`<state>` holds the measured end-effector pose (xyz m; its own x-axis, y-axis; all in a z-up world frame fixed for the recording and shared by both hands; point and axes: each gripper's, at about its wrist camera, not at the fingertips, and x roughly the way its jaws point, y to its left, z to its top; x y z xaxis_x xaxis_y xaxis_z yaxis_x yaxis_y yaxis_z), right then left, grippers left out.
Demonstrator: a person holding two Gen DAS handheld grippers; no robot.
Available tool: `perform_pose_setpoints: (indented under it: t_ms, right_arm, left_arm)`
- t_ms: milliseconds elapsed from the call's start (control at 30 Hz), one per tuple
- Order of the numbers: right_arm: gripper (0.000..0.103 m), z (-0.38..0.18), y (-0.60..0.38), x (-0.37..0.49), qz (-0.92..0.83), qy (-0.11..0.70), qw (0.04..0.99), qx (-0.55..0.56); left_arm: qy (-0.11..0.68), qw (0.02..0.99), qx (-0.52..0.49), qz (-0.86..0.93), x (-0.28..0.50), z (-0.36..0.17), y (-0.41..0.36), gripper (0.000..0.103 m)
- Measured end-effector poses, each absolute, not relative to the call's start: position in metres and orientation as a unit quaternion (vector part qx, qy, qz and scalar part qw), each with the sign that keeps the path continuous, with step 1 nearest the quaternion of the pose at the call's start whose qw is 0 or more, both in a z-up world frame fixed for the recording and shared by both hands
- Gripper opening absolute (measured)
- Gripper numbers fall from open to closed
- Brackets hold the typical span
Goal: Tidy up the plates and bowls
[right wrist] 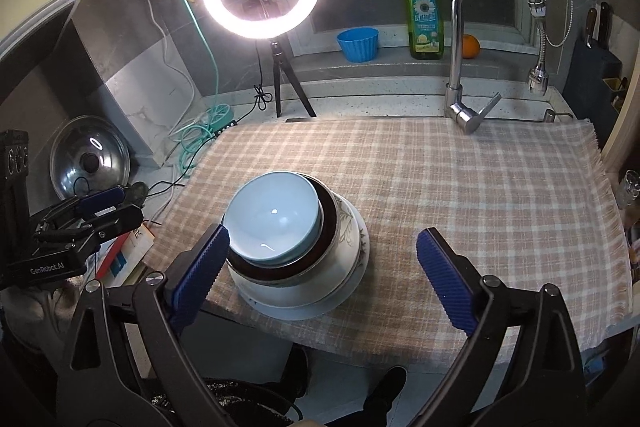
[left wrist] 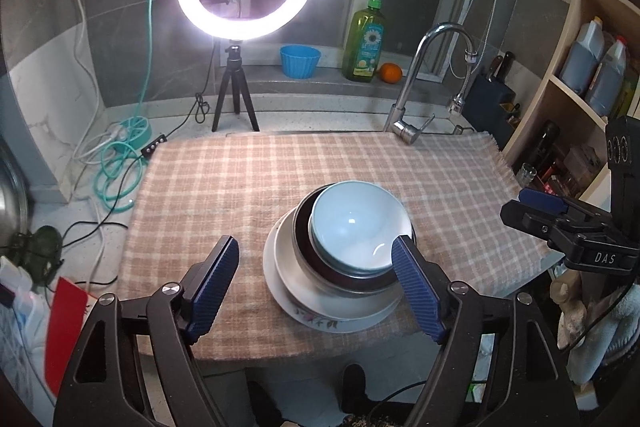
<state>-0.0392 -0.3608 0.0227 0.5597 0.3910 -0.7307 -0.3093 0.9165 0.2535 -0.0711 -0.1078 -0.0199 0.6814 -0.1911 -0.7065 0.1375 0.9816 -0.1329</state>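
bowl stack point(left wrist: 352, 251) — below hand-held gripper point(left wrist: 320, 291) (apart)

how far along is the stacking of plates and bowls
Looks nearly finished. Done: the light blue bowl sits nested in a dark-rimmed bowl, on the floral plate, one stack on the checked cloth. In hand: nothing; left tongs and right tongs are open and empty. Left: no other loose dishes visible on the cloth.

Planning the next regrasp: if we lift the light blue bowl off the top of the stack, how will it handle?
The light blue bowl looks glazed, with glare spots inside, so probably slippery against fingers. It looks ceramic: likely rigid, fragile if dropped. It sits nested, slightly off-centre, in the dark-rimmed bowl over the floral plate, so lifting it may jostle those.
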Motion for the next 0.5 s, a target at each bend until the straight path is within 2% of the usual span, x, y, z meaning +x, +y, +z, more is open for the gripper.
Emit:
perform_pose_setpoints:
  t_ms: [500]
  right_arm:
    - [0.097,0.0235,-0.3682,-0.0369,0.192,0.421,0.885,0.056]
  left_arm:
    - [0.385,0.918,-0.035,-0.091,-0.0695,-0.0149,-0.1098,0.079]
